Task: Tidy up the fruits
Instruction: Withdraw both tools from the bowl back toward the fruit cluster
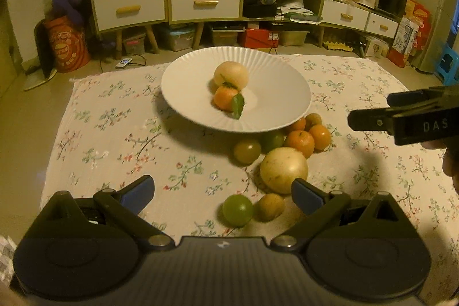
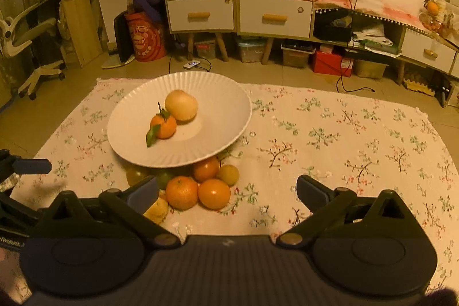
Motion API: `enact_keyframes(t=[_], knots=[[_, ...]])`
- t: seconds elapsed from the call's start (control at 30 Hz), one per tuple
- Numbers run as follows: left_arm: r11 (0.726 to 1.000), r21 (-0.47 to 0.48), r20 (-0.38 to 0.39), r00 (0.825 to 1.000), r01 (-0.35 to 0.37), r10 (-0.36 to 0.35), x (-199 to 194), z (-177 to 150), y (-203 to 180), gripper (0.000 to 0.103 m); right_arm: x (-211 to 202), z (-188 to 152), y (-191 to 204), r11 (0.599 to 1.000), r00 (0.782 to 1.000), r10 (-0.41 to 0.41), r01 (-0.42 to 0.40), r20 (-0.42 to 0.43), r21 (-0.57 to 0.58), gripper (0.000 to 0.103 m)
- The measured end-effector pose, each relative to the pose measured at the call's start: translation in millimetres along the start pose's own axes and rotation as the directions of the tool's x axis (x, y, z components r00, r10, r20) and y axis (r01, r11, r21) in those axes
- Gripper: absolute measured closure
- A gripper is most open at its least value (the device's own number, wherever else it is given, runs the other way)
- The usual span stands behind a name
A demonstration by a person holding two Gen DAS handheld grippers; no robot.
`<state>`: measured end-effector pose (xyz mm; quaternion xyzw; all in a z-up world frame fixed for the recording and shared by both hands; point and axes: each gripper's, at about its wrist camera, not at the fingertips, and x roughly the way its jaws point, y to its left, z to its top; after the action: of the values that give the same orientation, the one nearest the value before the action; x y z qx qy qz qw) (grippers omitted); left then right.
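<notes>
Two fruits lie in the white plate (image 2: 229,116), a wide shallow dish with a fluted rim: a glossy orange mandarin (image 2: 163,126) with stem and green leaf, touching a pale, smooth, round fruit (image 2: 181,105) behind it. The plate sits on a floral cloth (image 2: 330,139), a thin woven sheet with printed sprigs spread over what carries it; whether that is a table or the floor cannot be told. The plate stands nearer the cloth's far edge and left side.

Left gripper (image 1: 223,192) is released, its blue-padded fingers spread wide with nothing between them, above a green round fruit (image 1: 238,210) and a small brownish one (image 1: 271,206). Its right finger overlaps a large pale yellow fruit (image 1: 284,169) with a speckled skin. Beyond, a loose pile of oranges (image 1: 301,142) and olive-green fruits (image 1: 247,151) tucks against the plate's near rim, partly hidden under it.

Right gripper (image 2: 228,191) is likewise released and empty; its left finger covers part of a yellow fruit (image 2: 159,210). To the right the cloth lies bare out to its frayed right edge.
</notes>
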<state>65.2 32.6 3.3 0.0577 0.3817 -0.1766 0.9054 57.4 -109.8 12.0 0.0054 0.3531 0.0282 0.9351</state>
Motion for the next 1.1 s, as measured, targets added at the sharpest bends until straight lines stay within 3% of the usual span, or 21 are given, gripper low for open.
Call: enact_keyframes(t=[0.3, 0.63, 0.83, 1.1], knots=[[0.997, -0.075, 0.01, 1.0, 0.01, -0.009, 4, -22, 23, 0.002, -1, -15, -5, 1.0, 0.999, 0.024, -0.025, 0.023, 0.014, 0.0], [0.998, -0.035, 0.005, 0.999, 0.042, -0.042, 17, -29, 20, 0.004, 12, -32, 6, 0.997, 0.997, 0.062, -0.064, -0.04, -0.042, 0.0], [0.996, -0.049, -0.01, 0.997, 0.07, -0.071, 29, -29, 21, 0.02, 12, -43, 19, 0.984, 0.985, 0.147, -0.156, -0.09, -0.091, 0.001], [0.992, -0.051, 0.005, 0.993, 0.118, -0.118, 27, -27, 18, 0.037, 17, -51, 33, 0.961, 0.964, 0.223, -0.243, -0.146, -0.134, 0.014]])
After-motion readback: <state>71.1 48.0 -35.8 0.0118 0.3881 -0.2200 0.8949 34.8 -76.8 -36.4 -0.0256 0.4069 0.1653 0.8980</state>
